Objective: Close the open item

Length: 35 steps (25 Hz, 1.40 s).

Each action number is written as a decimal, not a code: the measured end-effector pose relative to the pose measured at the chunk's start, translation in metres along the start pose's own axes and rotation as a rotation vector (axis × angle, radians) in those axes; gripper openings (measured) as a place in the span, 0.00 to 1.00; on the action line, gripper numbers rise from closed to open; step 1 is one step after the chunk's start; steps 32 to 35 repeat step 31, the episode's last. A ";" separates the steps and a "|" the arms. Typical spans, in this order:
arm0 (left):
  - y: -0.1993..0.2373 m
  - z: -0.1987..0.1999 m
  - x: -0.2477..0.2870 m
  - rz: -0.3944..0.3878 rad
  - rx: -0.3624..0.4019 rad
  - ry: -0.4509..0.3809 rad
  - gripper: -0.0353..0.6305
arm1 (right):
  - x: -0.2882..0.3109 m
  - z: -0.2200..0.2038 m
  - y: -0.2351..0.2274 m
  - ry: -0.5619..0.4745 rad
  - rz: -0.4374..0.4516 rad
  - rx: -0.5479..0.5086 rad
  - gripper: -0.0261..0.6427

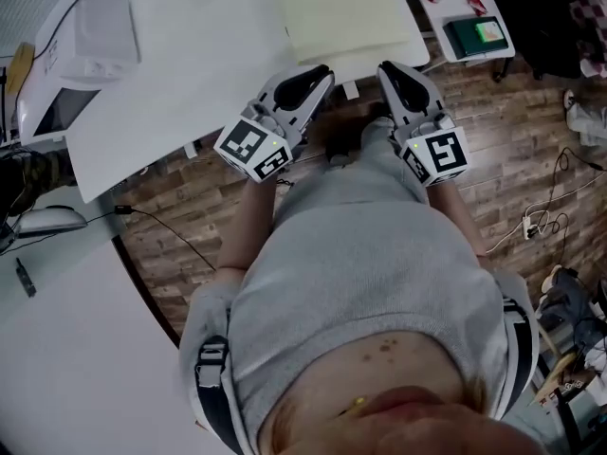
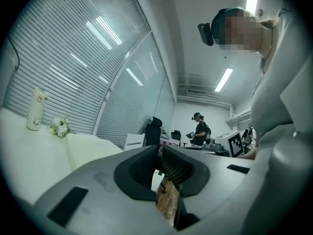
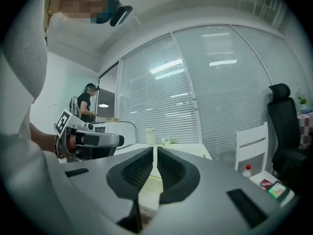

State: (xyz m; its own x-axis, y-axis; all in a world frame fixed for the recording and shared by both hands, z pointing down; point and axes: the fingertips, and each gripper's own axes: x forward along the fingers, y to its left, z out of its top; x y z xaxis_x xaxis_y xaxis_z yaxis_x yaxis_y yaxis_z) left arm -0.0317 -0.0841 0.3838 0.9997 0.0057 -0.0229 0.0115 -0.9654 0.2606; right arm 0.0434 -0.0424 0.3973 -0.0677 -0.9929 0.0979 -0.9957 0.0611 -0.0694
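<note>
Left claw and right claw, both empty with jaws almost together, hover at the white table's near edge. Beyond them, untouched, the cream flat item lies on it.

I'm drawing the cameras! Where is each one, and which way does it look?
Head view: on the person's head, looking steeply down at their grey top, left gripper, right gripper, white table.
Left gripper view: rides the left gripper, looks level along its jaws; grey top at right.
Right gripper view: same on the right gripper; grey top at left.
Shared: right gripper view also sees the left gripper.
</note>
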 end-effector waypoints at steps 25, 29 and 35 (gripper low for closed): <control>0.009 0.004 -0.011 0.028 0.057 0.013 0.12 | -0.004 0.004 0.001 0.024 -0.053 -0.030 0.14; 0.009 0.002 -0.010 0.035 0.057 0.014 0.12 | -0.007 0.004 -0.003 0.018 -0.060 -0.040 0.14; 0.007 0.000 -0.010 0.034 0.057 0.014 0.12 | -0.009 0.004 -0.006 0.014 -0.063 -0.048 0.14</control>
